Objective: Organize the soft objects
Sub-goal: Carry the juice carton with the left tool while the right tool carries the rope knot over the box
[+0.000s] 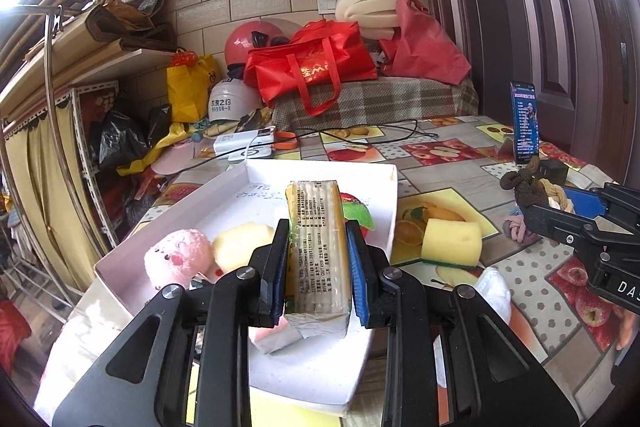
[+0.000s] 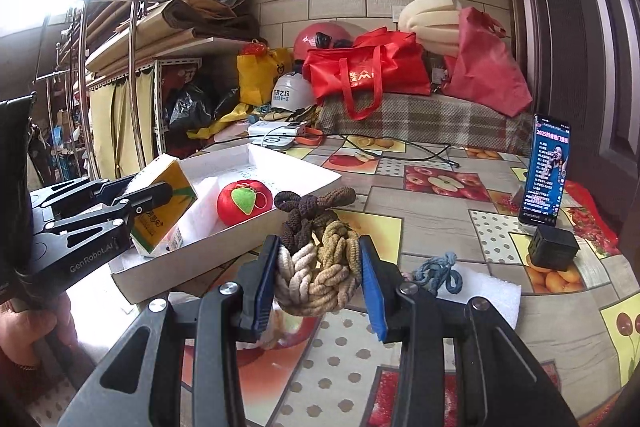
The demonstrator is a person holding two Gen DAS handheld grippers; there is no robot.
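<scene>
My left gripper (image 1: 318, 259) is shut on a yellow tissue pack (image 1: 318, 247) and holds it over the white tray (image 1: 320, 169). The tray holds a pink plush (image 1: 178, 259), a pale yellow sponge (image 1: 240, 245) and a red apple plush (image 2: 244, 201). My right gripper (image 2: 320, 283) is shut on a bundle of braided hair ties (image 2: 316, 259), brown, tan and cream, held above the table right of the tray. The left gripper (image 2: 148, 199) with the tissue pack (image 2: 160, 211) shows at the left of the right wrist view.
A yellow sponge with a green base (image 1: 452, 243), a blue-grey hair tie (image 2: 438, 273) on a white foam piece (image 2: 488, 291), a black cube (image 2: 554, 247) and a propped phone (image 2: 546, 167) lie on the fruit-print tablecloth (image 2: 440, 203). Bags and helmets pile up behind.
</scene>
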